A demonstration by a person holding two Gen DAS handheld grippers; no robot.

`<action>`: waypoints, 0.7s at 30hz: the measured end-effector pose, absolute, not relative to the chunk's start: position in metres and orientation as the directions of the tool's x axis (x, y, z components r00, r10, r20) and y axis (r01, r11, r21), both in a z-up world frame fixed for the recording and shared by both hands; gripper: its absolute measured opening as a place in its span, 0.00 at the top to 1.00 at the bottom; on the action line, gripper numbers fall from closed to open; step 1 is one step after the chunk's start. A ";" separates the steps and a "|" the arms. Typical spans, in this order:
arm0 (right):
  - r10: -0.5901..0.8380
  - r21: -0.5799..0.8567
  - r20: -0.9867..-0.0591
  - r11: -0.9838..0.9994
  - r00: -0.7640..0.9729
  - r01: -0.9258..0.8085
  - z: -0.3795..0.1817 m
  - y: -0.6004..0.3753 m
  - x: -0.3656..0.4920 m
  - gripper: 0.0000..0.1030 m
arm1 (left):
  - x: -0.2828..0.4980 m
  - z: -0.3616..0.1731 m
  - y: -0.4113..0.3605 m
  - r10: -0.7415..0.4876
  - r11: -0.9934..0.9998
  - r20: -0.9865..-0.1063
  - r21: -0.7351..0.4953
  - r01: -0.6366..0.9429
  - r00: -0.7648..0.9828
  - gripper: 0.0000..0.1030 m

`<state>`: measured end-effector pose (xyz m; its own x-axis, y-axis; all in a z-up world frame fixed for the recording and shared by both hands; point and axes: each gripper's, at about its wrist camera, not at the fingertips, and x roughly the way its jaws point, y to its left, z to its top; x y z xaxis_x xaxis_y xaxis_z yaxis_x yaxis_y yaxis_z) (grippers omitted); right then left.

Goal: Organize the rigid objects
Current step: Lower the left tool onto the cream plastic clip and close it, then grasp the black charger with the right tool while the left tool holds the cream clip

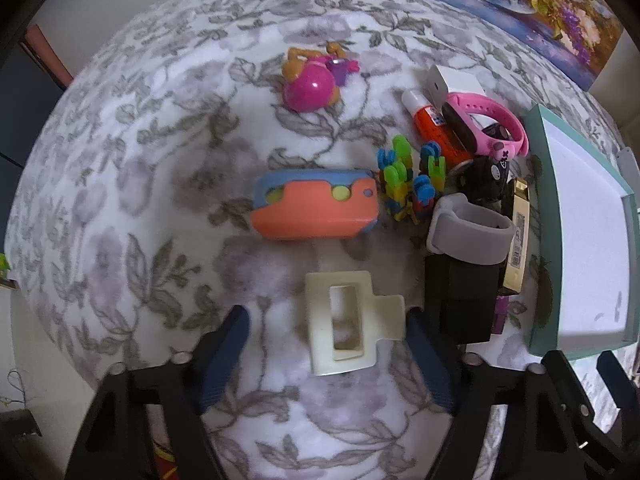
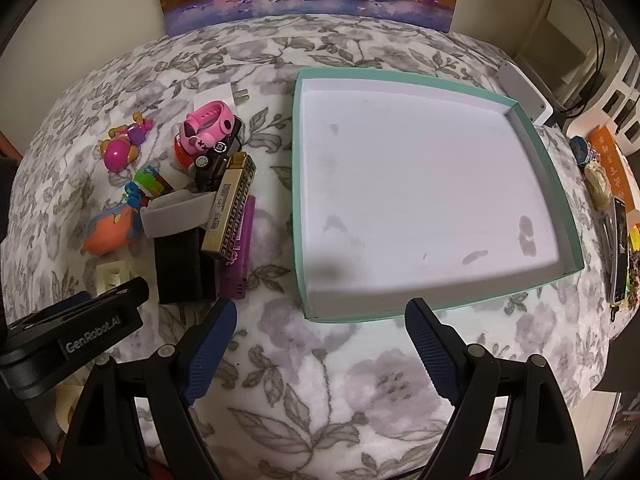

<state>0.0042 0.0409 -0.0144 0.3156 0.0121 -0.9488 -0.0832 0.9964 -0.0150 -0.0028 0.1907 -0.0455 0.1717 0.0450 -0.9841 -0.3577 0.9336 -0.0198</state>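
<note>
Hovering over the floral blanket (image 1: 132,208), the left gripper (image 1: 326,322) had its 2 blue-padded fingers (image 1: 224,356) spread wide with nothing held. A cream clip (image 1: 346,322) lay on the blanket between the fingertips, its tab close to the right finger; whether it touched could not be told. Just ahead of the clip sat an orange-and-blue toy (image 1: 316,206), and farther ahead a pink ball toy (image 1: 310,86). Ahead and to the right was a cluster: colourful pegs (image 1: 408,184), a grey band (image 1: 470,230) on top of a black block (image 1: 460,300), a gold box (image 1: 518,236), a glue stick (image 1: 434,124), a pink watch (image 1: 486,124) and a white charger (image 1: 452,82). Far right stood the teal tray (image 1: 546,208).

The right gripper (image 2: 320,320) was also wide open and empty, above the blanket. The tray's near wall (image 2: 360,300) lay directly ahead between its fingers, and the white floor of the tray held nothing. The cluster sat ahead to the left, with a purple item (image 2: 240,256) beside the gold box and a toy car (image 2: 216,158) under the watch. At lower left, part of the left gripper's body showed.
</note>
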 end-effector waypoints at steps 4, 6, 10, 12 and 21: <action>0.028 -0.003 -0.947 0.996 0.319 -0.094 -0.014 0.046 0.005 0.16 | 0.000 -0.052 0.192 -0.034 0.924 -0.985 -0.096 -0.371 0.171 0.46; 0.039 0.007 -0.946 0.995 0.321 -0.102 -0.014 0.049 0.005 0.16 | -0.001 -0.052 0.193 -0.048 0.919 -0.983 -0.113 -0.378 0.177 0.51; 0.076 0.034 -0.942 0.991 0.328 -0.132 -0.013 0.060 0.006 0.16 | -0.007 -0.046 0.204 -0.055 0.899 -0.978 -0.136 -0.417 0.199 0.51; 0.093 0.045 -0.939 0.988 0.331 -0.151 -0.013 0.067 0.007 0.18 | -0.010 -0.042 0.217 -0.050 0.884 -0.976 -0.141 -0.445 0.210 0.51; 0.160 0.101 -0.942 0.973 0.295 -0.207 -0.024 0.095 0.012 0.37 | -0.020 -0.036 0.253 -0.051 0.819 -0.968 -0.182 -0.545 0.246 0.51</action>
<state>0.0118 0.0952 -0.0242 0.2946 0.1600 -0.9421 -0.2069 0.9732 0.1006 -0.0199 0.2528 -0.0364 0.2463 -0.0507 -0.9679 -0.5450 0.8185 -0.1816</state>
